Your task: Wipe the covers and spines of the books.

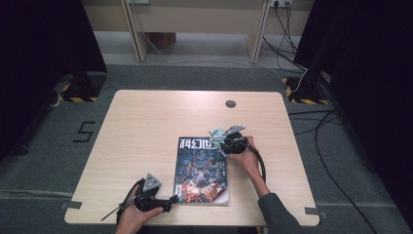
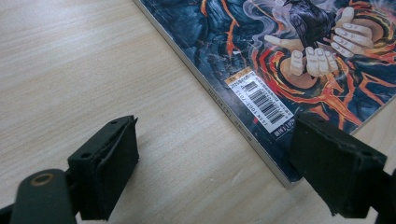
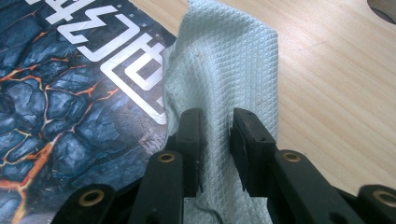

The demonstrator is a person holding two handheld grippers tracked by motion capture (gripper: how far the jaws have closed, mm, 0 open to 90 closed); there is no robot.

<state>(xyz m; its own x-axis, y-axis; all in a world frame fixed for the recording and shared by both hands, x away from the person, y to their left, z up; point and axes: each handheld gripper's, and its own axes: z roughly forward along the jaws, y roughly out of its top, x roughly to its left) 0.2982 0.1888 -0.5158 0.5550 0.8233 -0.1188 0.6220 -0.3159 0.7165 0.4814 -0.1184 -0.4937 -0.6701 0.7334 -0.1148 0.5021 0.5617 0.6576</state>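
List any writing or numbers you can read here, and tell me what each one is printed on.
"科幻世": large white title characters along the top of the magazine cover; the cloth and the right gripper cover the rest of the title.
"5": dark figure marked on the grey floor left of the table.
Barcode label near the magazine's corner: digits too small to read.
Small print along the magazine's spine: too blurred to read.

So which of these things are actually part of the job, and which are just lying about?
In use:
- magazine with the lava-pattern cover
- pale waffle-textured cloth, pinched in the right gripper at the magazine's top corner
- left gripper, open beside the magazine's barcode corner

Lying about:
- cables on the floor
- round hole in the table
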